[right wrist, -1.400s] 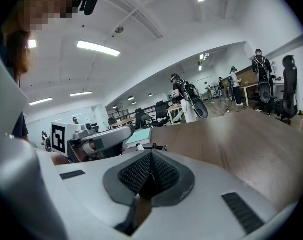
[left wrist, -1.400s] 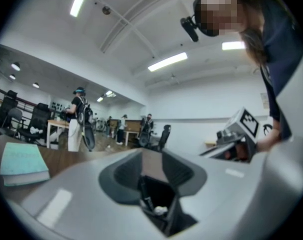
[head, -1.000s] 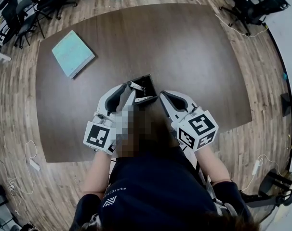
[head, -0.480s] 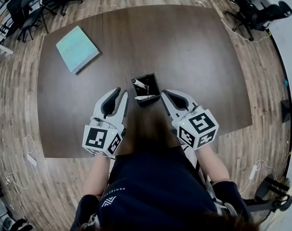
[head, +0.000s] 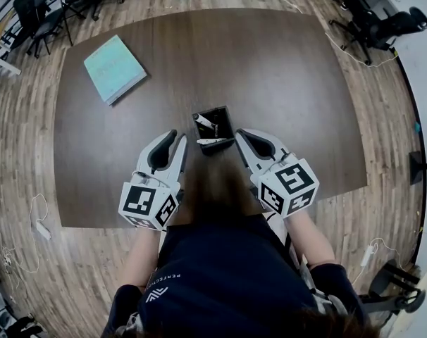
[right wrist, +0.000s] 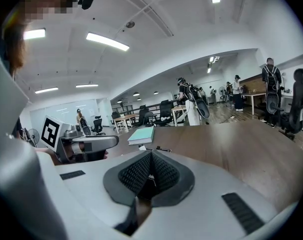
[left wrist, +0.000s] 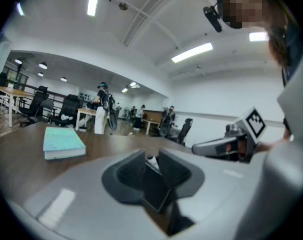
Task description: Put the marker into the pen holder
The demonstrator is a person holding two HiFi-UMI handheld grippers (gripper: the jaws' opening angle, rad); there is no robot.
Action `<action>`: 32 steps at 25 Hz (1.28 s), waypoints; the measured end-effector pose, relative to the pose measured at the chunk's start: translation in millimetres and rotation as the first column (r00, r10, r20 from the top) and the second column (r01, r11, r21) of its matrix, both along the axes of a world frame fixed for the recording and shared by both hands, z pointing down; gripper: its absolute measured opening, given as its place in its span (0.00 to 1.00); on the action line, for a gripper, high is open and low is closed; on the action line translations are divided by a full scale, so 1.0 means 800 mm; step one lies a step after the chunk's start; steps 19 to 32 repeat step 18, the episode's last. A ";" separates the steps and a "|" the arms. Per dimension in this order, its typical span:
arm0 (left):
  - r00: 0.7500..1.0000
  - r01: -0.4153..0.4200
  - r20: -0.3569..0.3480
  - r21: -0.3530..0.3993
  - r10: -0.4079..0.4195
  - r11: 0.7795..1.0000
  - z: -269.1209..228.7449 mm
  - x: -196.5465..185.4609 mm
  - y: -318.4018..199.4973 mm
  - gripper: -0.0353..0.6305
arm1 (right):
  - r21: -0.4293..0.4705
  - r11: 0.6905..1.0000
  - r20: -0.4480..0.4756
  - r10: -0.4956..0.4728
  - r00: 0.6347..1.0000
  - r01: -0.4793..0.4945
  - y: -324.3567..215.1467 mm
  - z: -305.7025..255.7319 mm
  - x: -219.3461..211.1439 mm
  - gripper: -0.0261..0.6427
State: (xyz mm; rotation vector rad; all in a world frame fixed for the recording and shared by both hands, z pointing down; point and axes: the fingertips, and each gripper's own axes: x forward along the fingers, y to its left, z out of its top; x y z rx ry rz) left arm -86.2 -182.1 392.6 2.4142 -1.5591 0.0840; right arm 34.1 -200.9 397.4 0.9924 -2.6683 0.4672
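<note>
Closest to the camera in the head view, the person's forearms (head: 139,259) reach forward side by side, each carrying a gripper low over the near part of the dark table (head: 284,76). The marker cubes ride above the table's near edge. The left gripper (head: 175,138) points ahead and slightly right. In its own view its two pads (left wrist: 131,170) stand a little apart with nothing pinched, and the black pen holder (left wrist: 154,186) shows through the gap beyond them. The right gripper (head: 243,134) angles ahead and left, its pads (right wrist: 136,171) meeting at the tips on nothing.

Between and just ahead of the two sets of fingertips stands the pen holder (head: 222,118), near both but touching neither, the left tips off its left side and the right tips by its near right corner. The marker (head: 204,122) leans inside it, white tip up and toward the left wall. A second marker (head: 212,142) lies across the holder's near rim.

Past the holder, bare tabletop runs to the far edge and out to both sides. A teal book (head: 115,67) lies well apart near the far left corner. Office chairs (head: 37,16) stand on the wooden floor off the far corners.
</note>
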 end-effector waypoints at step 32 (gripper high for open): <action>1.000 0.018 -0.024 0.023 -0.017 1.000 -0.008 0.005 0.006 0.18 | 0.010 0.999 0.015 -0.046 0.999 0.045 -0.002 -0.006 -0.001 0.02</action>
